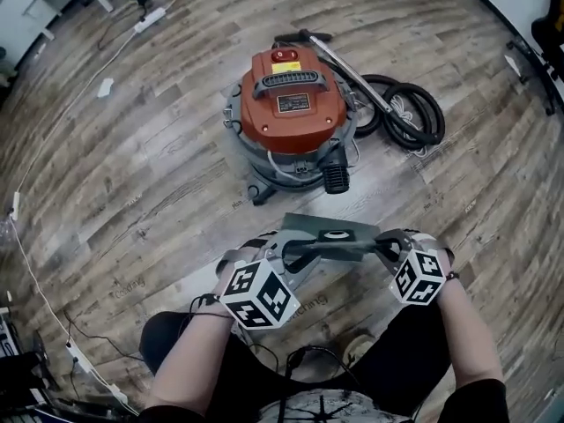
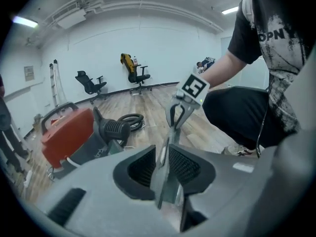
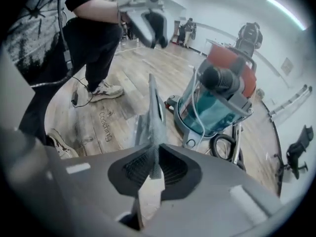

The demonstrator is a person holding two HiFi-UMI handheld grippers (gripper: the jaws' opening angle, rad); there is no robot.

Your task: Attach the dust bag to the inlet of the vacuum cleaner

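Observation:
The red-topped vacuum cleaner stands on the wood floor, its black ribbed inlet facing me. I hold the grey dust bag, with its card collar and round hole, level between both grippers just in front of the inlet. My right gripper is shut on the bag's right end. My left gripper stands open with the bag's left edge between its jaws. In the left gripper view, the inlet lies to the left. In the right gripper view, the inlet lies to the upper right.
A coiled black hose and metal wand lie right of the vacuum. A white cable runs across the floor at left. Office chairs stand by the far wall. My legs and a shoe are close below the bag.

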